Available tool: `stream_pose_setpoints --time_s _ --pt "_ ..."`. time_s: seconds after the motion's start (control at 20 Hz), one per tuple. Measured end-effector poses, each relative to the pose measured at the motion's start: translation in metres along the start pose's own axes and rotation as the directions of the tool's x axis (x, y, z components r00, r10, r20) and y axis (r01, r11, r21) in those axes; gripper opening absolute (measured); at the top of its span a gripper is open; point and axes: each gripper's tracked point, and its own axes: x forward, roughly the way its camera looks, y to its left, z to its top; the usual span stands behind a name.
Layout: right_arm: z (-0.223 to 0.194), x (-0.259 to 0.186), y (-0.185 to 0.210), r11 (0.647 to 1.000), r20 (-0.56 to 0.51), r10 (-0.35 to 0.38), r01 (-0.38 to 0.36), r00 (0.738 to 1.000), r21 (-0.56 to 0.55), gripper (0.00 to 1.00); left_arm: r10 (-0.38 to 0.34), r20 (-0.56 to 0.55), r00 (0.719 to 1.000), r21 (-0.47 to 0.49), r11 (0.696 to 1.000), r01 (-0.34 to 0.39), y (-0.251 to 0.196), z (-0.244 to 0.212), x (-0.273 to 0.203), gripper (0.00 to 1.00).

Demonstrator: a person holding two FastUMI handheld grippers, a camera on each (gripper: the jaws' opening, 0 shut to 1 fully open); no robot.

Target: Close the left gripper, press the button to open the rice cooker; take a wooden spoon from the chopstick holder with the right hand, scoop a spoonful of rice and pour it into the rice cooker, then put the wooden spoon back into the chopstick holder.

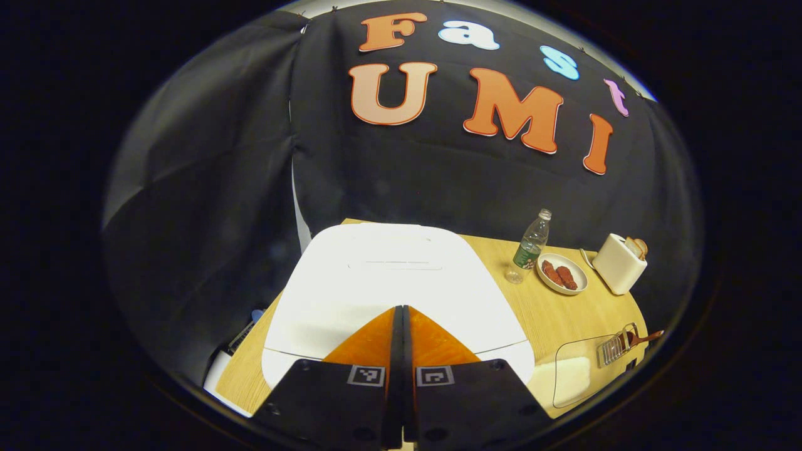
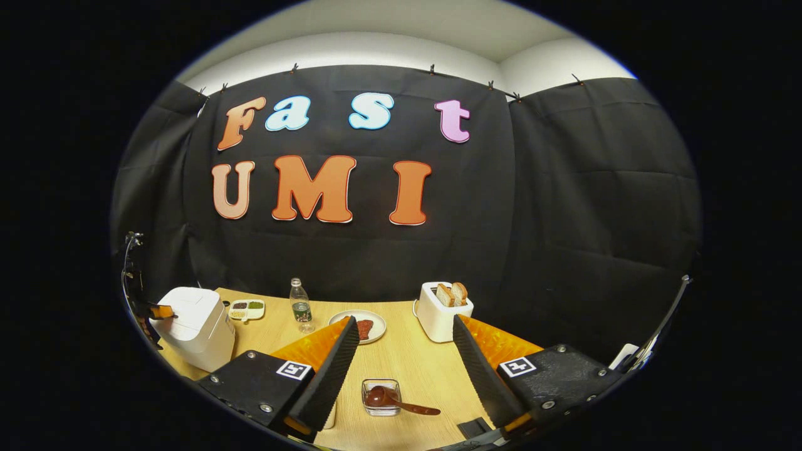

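The white rice cooker (image 1: 388, 269) lies right under my left gripper (image 1: 401, 308), its lid down. That gripper is shut with nothing between its fingers, and its tips are over the front part of the lid, hiding whatever is below them. In the right gripper view the cooker (image 2: 195, 326) stands at the table's far left with the left gripper (image 2: 161, 311) at its top. My right gripper (image 2: 403, 319) is open and empty above the table. The wooden spoon (image 2: 401, 402) rests with its bowl in a small clear holder (image 2: 381, 407), below and between the right fingers. The spoon (image 1: 645, 338) also shows at the far right of the left gripper view.
A water bottle (image 2: 301, 307), a plate of red food (image 2: 363, 326) and a white toaster with bread (image 2: 443, 310) stand along the back of the wooden table (image 2: 413, 363). A small divided dish (image 2: 246, 308) sits behind the cooker. A clear container of rice (image 1: 573, 376) is beside the cooker.
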Motion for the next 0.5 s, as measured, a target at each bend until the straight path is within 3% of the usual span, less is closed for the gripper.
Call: stream_pose_setpoints --time_s 0.5 --pt "-0.007 0.001 -0.002 1.000 -0.012 0.017 -0.017 1.000 0.021 0.94 0.035 -0.010 0.999 0.027 0.999 -0.035 -0.002 -0.007 -0.004 0.04"
